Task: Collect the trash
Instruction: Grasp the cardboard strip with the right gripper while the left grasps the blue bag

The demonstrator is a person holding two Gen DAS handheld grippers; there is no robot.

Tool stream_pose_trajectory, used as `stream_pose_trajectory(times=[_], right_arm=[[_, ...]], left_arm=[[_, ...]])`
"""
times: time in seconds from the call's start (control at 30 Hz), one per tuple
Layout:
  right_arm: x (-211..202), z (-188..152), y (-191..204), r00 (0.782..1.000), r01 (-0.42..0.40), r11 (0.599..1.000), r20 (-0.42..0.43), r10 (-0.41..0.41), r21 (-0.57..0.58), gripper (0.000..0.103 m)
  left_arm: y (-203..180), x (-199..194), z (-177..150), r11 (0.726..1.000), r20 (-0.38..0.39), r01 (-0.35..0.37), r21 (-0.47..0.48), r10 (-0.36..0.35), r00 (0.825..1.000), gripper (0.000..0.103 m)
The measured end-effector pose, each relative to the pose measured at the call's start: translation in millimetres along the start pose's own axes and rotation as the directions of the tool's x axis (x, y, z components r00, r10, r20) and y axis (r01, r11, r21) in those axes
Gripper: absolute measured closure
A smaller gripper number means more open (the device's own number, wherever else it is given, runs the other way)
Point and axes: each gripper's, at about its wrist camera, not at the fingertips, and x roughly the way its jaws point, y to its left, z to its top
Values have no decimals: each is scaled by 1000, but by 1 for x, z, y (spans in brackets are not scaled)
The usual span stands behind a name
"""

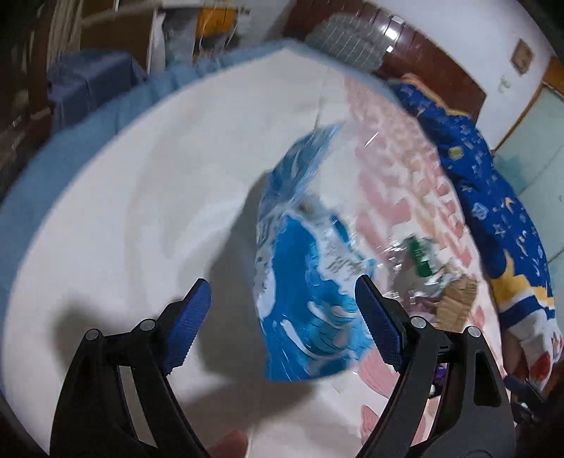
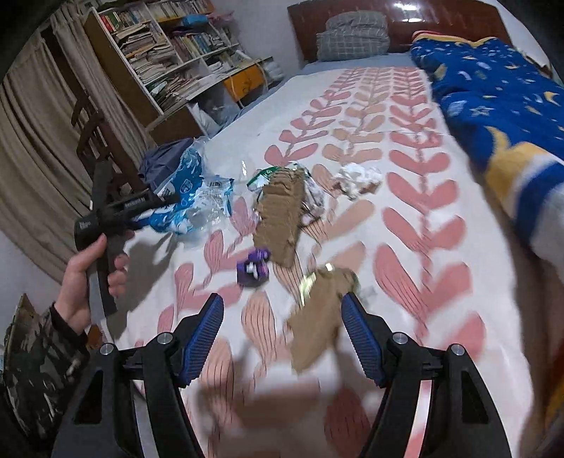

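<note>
Pretty clearly someone's bedroom at home: big bed (image 2: pixel 352 148) with a leaf-print sheet, dark wooden headboard (image 2: pixel 405 21), checked pillow (image 2: pixel 352 35), a starry blue blanket (image 2: pixel 493 98), plus a bookshelf (image 2: pixel 165 49) crammed with books and curtains (image 2: pixel 31 141) along the bed's left edge.

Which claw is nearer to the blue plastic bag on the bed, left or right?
Left. The left claw is open right over the blue plastic bag. The right claw is further along the bed, over a brown paper scrap.

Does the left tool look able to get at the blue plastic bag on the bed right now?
Probably yes: the left tool is open, the blue plastic bag lies just ahead of its fingers, and nothing sits between them.
</note>
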Motion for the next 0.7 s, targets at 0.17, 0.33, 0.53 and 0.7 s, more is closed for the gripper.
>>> stream_pose_trajectory(times=[0.17, 0.33, 0.53, 0.7], right_arm=[[47, 34, 1, 999, -27, 1000, -32, 27, -15, 33], [96, 61, -3, 997, -12, 1000, -78, 12, -3, 33], [131, 67, -14, 988, -55, 994, -137, 68, 95, 42], [141, 67, -13, 982, -104, 988, -149, 120, 111, 73]], left_arm=[[-11, 10, 0, 998, -8, 20, 53, -20, 1000, 20], [-14, 17, 0, 997, -23, -2, 74, 3, 1000, 67], [-8, 6, 2, 998, 15, -15, 55, 15, 1000, 98], [-5, -21, 7, 1000, 113, 0, 15, -1, 994, 100]])
